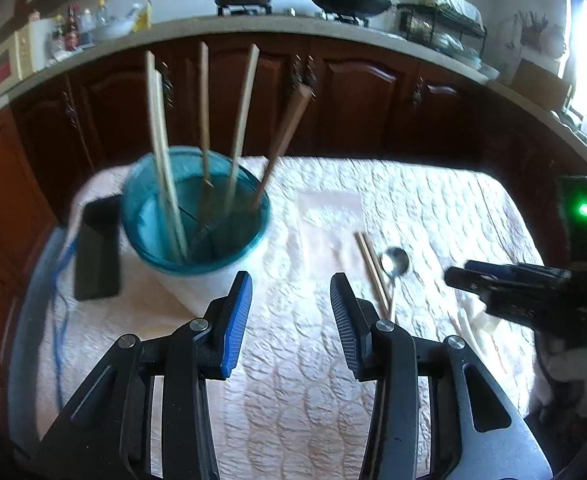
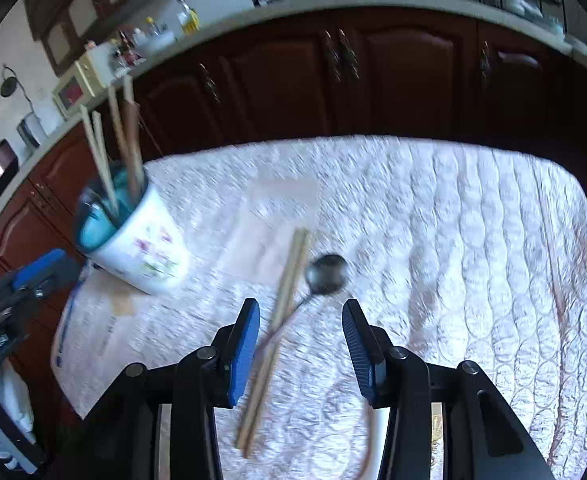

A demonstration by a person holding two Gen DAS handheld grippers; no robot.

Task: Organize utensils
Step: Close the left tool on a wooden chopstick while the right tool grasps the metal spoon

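Chopsticks [image 1: 201,132] are seen upright in blue-lined cup [image 1: 197,216] at table's left; loose chopstick pair [image 2: 277,324] & spoon [image 2: 325,276] lie mid-cloth, touching. Left gripper [image 1: 291,300] & right gripper [image 2: 301,328] are held wide apart, nothing gripped, w/ right one over the pair.

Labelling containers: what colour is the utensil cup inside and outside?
Cup: blue inside, white with a floral print outside; clearest in the right wrist view.

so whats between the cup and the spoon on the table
A pair of loose chopsticks lies on the quilted cloth between the cup and the spoon, right beside the spoon. The right wrist view shows this best.
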